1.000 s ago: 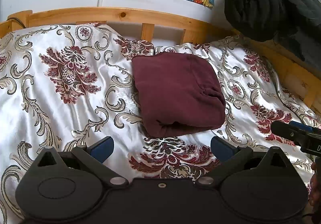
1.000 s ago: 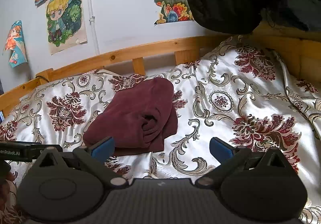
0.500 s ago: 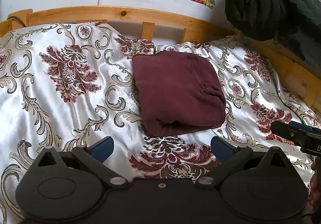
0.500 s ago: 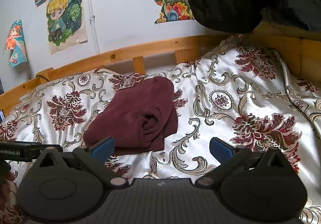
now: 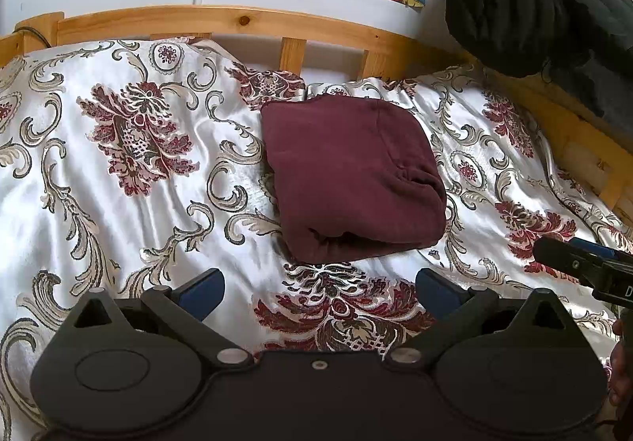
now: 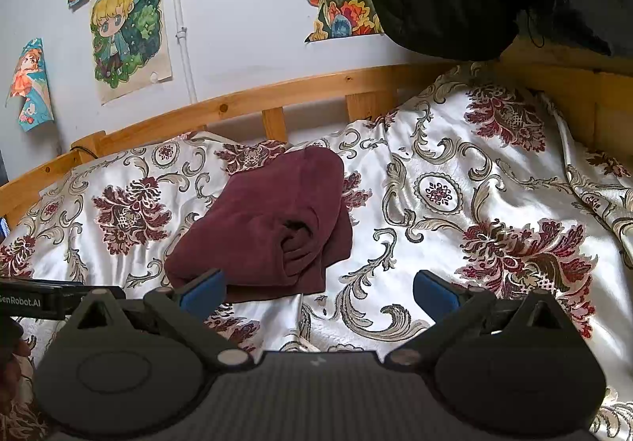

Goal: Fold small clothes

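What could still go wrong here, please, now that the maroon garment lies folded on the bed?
1. The folded maroon garment bulges at its loosely tucked edge; it might spring open if nudged.
2. It lies on a glossy, wrinkled floral bedspread, so it could slide or skew when touched.
3. Both the left gripper and the right gripper are open close by; either could snag a layer.

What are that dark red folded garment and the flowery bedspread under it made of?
The maroon garment looks like soft, matte knit or fleece, with thick rounded folds. The bedspread looks like satin: glossy highlights along its creases.
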Tool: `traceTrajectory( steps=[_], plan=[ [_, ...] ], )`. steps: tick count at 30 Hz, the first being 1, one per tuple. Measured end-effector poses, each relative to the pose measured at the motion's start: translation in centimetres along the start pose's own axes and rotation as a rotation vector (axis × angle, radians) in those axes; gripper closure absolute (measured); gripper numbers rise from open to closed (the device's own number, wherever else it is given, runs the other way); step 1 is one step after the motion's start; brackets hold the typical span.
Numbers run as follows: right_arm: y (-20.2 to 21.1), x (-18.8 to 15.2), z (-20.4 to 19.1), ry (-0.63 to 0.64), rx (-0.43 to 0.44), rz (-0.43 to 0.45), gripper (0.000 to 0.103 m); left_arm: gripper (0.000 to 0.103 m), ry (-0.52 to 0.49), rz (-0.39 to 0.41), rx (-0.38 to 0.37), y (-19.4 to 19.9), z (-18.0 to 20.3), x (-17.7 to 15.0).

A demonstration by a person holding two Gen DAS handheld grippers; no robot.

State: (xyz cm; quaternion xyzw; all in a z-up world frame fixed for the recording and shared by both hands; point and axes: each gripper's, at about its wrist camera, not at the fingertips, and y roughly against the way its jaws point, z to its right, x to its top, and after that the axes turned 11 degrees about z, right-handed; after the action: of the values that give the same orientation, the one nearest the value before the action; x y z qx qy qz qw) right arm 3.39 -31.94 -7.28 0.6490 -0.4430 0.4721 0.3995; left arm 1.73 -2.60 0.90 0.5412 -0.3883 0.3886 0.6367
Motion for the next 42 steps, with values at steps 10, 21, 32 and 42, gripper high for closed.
traceTrajectory(
  steps=[10,21,32,42],
  plan=[
    [-0.02,-0.04,0.02,-0.001,0.000,-0.002,0.000,0.001,0.003,-0.004,0.000,-0.06,-0.13,0.09],
    [-0.06,-0.13,0.08,-0.004,-0.001,-0.007,0.000,0.001,0.008,-0.011,0.003,-0.16,-0.19,-0.14],
    [-0.12,-0.02,0.14,-0.008,-0.004,-0.013,0.000,0.001,0.011,-0.014,0.004,-0.24,-0.27,-0.16],
    [-0.13,-0.02,0.14,-0.008,-0.003,-0.015,0.000,0.001,0.012,-0.030,0.002,-0.43,-0.40,-0.17]
  ],
)
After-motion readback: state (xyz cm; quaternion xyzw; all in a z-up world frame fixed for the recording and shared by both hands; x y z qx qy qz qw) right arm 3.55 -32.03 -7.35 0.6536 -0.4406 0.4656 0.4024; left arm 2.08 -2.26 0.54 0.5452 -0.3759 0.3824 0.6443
